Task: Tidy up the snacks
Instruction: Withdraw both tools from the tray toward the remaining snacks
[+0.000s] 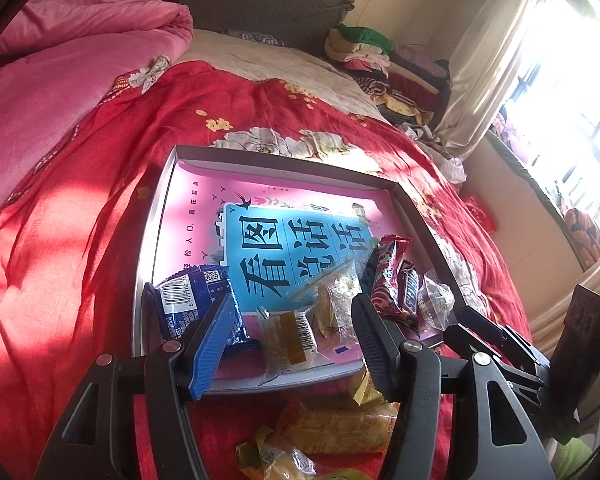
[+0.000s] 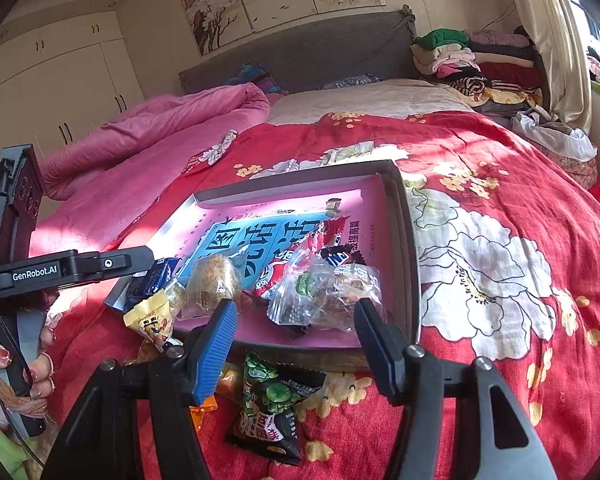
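**Snacks in grey tray on bed: both tongs apart, nothing clamped**

Setting: shallow grey rectangular cardboard tray (image 1: 416,216) with a pink-and-blue printed liner, lying on a bed with a red floral cover (image 1: 80,240).

Left tongs (image 1: 288,340): jaws apart, nothing pressed between them. No earlier view to compare. They hang over the near edge of the tray. Directly between the fingers lies a clear-wrapped yellow cake with barcode label (image 1: 288,340), long axis running roughly away from the camera. Touching the blue left finger: a blue foil biscuit packet (image 1: 192,300), barcode up, tilted against the tray's near-left corner.

Further in the tray, left wrist view: one clear-wrapped brown pastry (image 1: 336,308); one red long wrapper (image 1: 388,276), long axis pointing towards the far edge; one dark Snickers mini bar (image 1: 410,292) alongside it, same heading; one crumpled clear packet (image 1: 436,300) at the right wall.

Count in tray, this view: six packets.

Right tongs (image 2: 296,320): jaws apart, empty, poised at the tray's near wall. Just below them, on the bed outside the tray, lies one black-and-green pea snack packet (image 2: 276,400), long axis toward the camera. One yellow packet (image 2: 152,320) overhangs the tray's near-left corner.

A hand with red-painted nails (image 2: 28,364) grips the left tool's handle.
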Demonstrator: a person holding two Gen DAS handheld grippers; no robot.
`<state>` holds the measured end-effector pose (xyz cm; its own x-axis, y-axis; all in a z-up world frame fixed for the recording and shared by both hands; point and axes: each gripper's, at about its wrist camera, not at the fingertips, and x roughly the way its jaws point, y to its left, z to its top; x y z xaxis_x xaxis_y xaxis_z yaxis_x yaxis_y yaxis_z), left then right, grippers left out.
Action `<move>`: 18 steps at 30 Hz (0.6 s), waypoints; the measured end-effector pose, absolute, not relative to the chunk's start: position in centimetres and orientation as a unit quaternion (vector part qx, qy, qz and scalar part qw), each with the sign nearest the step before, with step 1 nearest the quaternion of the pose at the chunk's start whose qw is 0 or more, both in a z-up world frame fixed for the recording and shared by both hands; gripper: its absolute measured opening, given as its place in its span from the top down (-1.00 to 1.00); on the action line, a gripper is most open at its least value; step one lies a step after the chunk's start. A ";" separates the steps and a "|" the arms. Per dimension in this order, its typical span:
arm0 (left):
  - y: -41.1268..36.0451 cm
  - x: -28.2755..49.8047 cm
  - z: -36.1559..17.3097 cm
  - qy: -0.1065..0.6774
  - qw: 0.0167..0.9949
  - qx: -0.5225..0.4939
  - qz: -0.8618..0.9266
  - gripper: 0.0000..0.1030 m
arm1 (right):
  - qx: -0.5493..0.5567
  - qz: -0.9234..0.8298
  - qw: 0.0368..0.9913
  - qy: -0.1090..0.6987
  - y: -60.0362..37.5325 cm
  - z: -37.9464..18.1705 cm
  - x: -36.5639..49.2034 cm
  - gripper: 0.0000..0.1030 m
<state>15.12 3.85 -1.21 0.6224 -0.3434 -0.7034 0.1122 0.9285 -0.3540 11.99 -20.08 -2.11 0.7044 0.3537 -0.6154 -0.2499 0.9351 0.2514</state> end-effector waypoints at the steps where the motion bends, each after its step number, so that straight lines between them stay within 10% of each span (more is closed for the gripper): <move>1: 4.0 15.0 -1.1 0.414 0.890 -0.141 -0.127 -0.30 | 0.076 0.162 0.921 0.346 -20.2 -2.0 12.0 -0.18; 18: 6.9 13.7 0.6 0.394 0.902 -0.151 -0.092 -0.48 | 0.094 0.110 0.935 0.323 -23.0 -1.2 11.6 -0.32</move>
<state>13.75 6.95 0.56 0.6733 -0.2847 -0.6824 0.0464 0.9374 -0.3453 11.60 -23.04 -1.17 0.7666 0.2669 -0.5841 -0.1458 0.9581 0.2464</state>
